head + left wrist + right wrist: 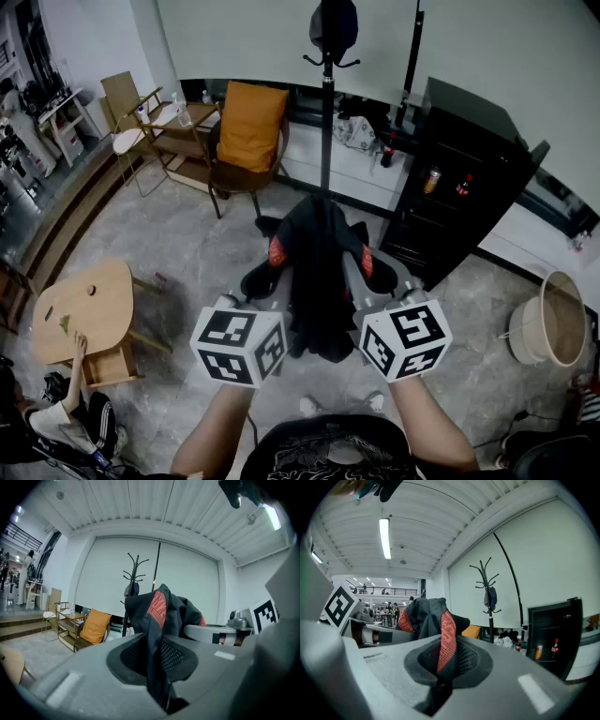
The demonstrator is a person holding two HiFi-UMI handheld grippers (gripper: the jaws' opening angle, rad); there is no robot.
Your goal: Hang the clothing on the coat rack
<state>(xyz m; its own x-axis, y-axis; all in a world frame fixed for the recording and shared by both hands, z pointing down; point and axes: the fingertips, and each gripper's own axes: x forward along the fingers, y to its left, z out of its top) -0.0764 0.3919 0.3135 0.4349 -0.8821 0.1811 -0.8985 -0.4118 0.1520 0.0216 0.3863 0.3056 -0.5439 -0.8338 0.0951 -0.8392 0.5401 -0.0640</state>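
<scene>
I watch the left gripper (158,660) and the right gripper (440,663) each clenched on the jacket (314,281), which hangs between them (black, with red patches). The rack (326,112) stands ahead of both grippers, well apart from them, with a dark item (334,23) on its top hooks.

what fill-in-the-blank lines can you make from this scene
The left gripper and right gripper clamp a black jacket with ____ patches.
The cushion is ____.
In the head view, the rack stands to the ____ of the cabinet.
Missing words: red; orange; left
</scene>
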